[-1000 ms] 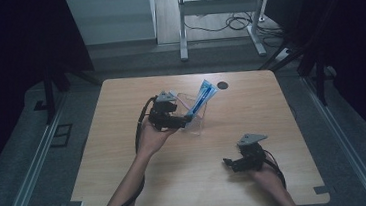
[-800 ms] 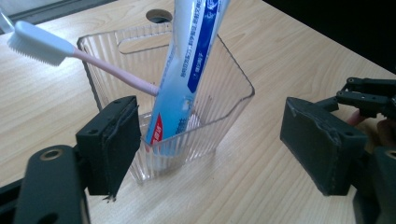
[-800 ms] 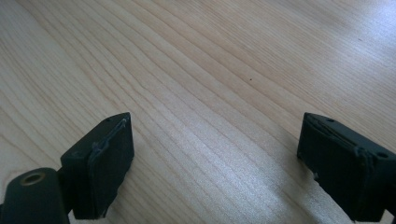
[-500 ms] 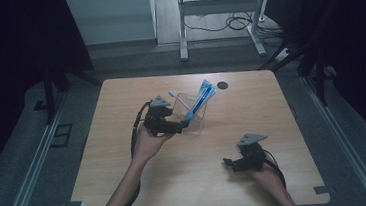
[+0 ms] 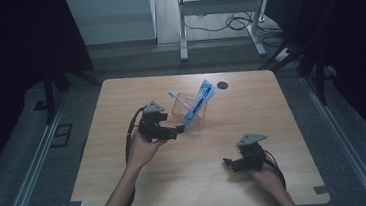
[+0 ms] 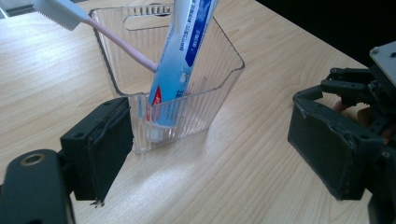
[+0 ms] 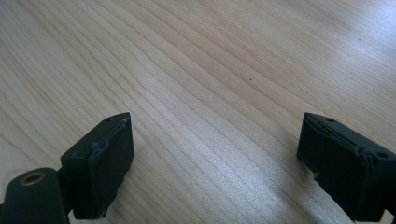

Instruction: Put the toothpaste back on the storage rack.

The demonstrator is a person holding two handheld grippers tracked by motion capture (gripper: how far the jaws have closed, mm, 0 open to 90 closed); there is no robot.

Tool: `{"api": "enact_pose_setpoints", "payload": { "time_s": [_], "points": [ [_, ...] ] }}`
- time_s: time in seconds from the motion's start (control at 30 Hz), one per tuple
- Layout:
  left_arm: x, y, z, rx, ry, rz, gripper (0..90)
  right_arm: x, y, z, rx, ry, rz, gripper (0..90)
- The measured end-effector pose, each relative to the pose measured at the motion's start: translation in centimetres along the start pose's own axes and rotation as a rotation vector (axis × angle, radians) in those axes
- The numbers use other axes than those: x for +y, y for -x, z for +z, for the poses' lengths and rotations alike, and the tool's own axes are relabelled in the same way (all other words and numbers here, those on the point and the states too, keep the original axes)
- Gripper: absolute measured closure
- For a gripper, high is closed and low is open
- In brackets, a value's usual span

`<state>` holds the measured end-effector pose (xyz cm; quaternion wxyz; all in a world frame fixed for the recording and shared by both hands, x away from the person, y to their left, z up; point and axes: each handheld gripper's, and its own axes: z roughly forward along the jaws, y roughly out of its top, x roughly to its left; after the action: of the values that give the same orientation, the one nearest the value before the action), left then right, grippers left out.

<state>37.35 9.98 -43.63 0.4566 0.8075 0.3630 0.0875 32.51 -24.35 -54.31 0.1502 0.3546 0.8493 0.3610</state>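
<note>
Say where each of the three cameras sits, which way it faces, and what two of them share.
High view: above the person's side, facing forward and down on the table; both forearms, left gripper, right gripper.
Left gripper view: rides the left gripper, facing the clear holder with toothpaste tube and toothbrush; open fingers.
Right gripper view: rides the right gripper, facing bare wood; open fingers.
Shared: holder in the high and left gripper views.
</note>
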Motion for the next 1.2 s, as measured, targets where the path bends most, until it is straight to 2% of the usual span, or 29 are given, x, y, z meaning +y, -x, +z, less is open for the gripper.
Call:
{"api": "enact_pose_setpoints", "payload": {
  "time_s": [0.37, 0.73, 1.2],
  "points": [
    [-1.2, 0.7, -1.5, -0.012, 0.034, 0.000, 13.5, 0.0, 0.0, 0.0, 0.001, -0.002, -0.001, 10.5],
    [-3.1, 0.4, -2.5, 0.031, 0.023, 0.011, 12.9, 0.0, 0.0, 0.0, 0.000, 0.001, 0.001, 10.5],
    [-5.3, 0.9, -3.7, 0.093, 0.004, 0.069, 12.0, 0.0, 0.0, 0.0, 0.000, 0.000, 0.002, 10.5]
  ]
}}
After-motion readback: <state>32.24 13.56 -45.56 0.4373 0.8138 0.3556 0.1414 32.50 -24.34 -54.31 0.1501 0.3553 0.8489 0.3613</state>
